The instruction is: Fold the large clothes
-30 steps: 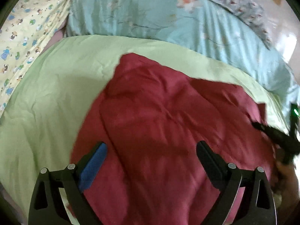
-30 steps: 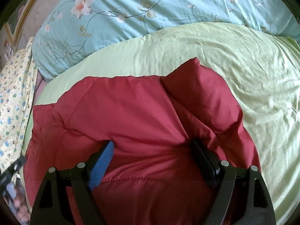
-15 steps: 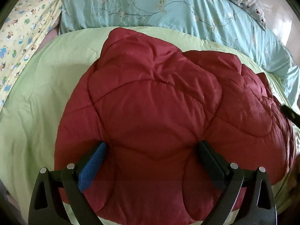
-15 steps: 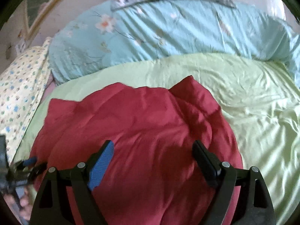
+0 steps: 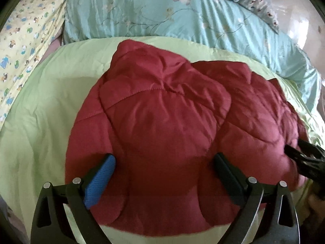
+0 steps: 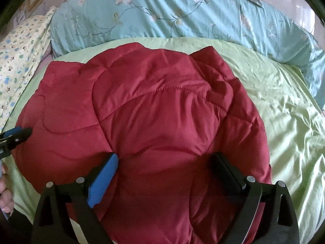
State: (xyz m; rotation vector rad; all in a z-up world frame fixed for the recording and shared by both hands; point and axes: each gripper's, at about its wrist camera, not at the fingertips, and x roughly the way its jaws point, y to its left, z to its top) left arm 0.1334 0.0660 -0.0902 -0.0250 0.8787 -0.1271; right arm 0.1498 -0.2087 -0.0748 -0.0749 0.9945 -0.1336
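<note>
Crimson quilted puffer jacket [image 5: 162, 126] lies bunched on the pale green bedsheet [image 5: 40, 111]. Both my left gripper [image 5: 164, 162] and right gripper [image 6: 164, 162] are spread wide, the right's jaws just opened further, seemingly pinching nothing. It looks light, puffy and slippery; I'd take a stitched hem.

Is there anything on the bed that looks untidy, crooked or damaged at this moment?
Nothing looks damaged or spilled. The red padded jacket lies bunched on the green sheet, not flat: its far end is crumpled, with one lump standing up. Both grippers, left and right, are open above it.
</note>
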